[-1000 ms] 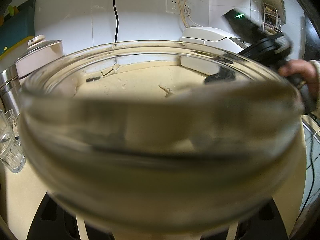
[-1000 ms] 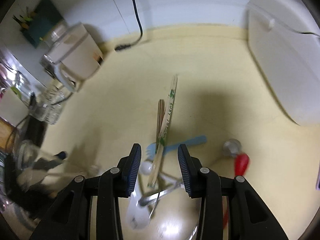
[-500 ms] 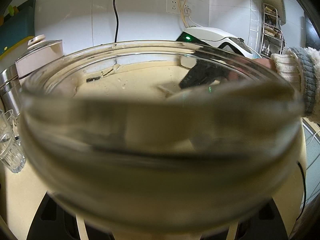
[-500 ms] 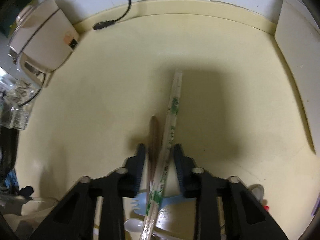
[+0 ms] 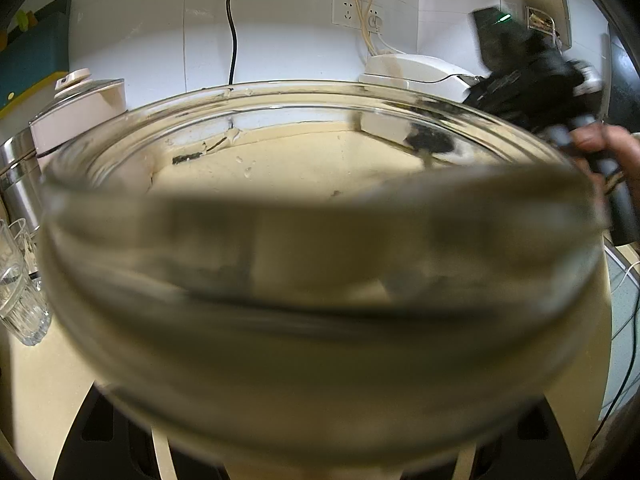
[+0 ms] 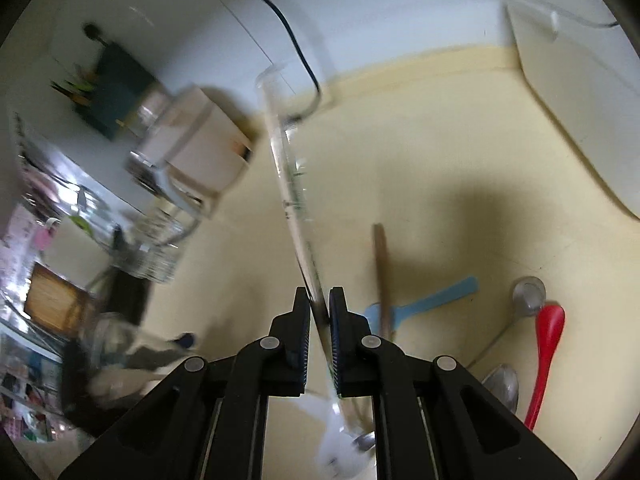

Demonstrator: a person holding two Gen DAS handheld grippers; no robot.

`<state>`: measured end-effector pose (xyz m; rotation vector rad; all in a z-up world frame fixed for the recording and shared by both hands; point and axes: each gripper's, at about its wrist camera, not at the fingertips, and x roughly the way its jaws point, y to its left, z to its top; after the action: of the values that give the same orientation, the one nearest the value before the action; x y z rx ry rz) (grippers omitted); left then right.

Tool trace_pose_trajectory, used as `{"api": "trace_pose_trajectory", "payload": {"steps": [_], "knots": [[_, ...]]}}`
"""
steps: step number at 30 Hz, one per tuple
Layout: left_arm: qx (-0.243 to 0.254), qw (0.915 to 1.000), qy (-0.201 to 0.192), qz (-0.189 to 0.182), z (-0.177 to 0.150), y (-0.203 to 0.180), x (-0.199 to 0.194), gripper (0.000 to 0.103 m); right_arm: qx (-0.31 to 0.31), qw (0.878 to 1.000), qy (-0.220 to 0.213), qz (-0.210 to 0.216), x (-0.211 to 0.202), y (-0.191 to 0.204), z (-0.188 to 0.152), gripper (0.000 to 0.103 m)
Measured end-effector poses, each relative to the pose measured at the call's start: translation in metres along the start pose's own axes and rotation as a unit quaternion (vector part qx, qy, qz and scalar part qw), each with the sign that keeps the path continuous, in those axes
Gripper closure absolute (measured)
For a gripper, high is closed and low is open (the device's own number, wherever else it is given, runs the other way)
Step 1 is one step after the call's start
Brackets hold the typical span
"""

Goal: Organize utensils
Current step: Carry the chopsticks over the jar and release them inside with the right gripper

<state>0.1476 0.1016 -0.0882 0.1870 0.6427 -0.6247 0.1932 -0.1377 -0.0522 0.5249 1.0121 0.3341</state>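
A clear glass jar (image 5: 320, 240) fills the left wrist view, its mouth facing forward. My left gripper (image 5: 320, 432) is shut on it, and only the black finger bases show at the bottom corners. My right gripper (image 6: 319, 300) is shut on a pair of chopsticks in a clear printed sleeve (image 6: 288, 168), held off the counter and pointing up and left. On the cream counter below lie a brown wooden chopstick pair (image 6: 382, 276), a blue spork (image 6: 432, 300), a red spoon (image 6: 546, 352), metal spoons (image 6: 528, 296) and a white spoon (image 6: 340, 448). A hand (image 5: 612, 148) holds the right gripper's blurred black body (image 5: 528, 76) beyond the jar's right rim.
A white appliance (image 6: 580, 100) stands at the back right against the tiled wall. A white cooker (image 5: 80, 112) and drinking glasses (image 5: 20, 292) crowd the left side. A black cable (image 5: 231, 20) hangs down the wall to the counter.
My right gripper went down over the sleeved chopsticks, shut on them and lifted them off the counter, swinging left. The brown chopsticks stayed down. The left gripper and jar did not move.
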Motion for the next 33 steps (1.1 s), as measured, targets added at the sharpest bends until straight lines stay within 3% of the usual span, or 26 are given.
{"api": "trace_pose_trajectory", "payload": {"steps": [9,14,20,24,29,33], "knots": [[0.0,1.0,0.0,0.001,0.0,0.002,-0.001,0.031,-0.061,0.994,-0.077,0.042,-0.085,0.064,0.001,0.094],[0.0,1.0,0.0,0.001,0.0,0.002,-0.001,0.031,-0.085,0.992,-0.078,0.042,-0.088,0.089,0.008,0.094],[0.001,1.0,0.0,0.002,0.001,0.002,0.0,0.031,-0.072,0.996,-0.036,0.033,-0.06,0.08,-0.005,0.094],[0.001,1.0,0.0,0.002,0.001,0.002,0.0,0.031,-0.049,0.997,-0.031,0.044,-0.058,0.072,-0.012,0.094],[0.001,1.0,0.0,0.002,0.001,0.002,0.0,0.031,-0.039,0.995,-0.055,0.067,-0.083,0.081,0.001,0.095],[0.0,1.0,0.0,0.002,0.001,0.002,0.0,0.031,-0.074,0.989,-0.095,0.084,-0.117,0.111,0.017,0.096]]}}
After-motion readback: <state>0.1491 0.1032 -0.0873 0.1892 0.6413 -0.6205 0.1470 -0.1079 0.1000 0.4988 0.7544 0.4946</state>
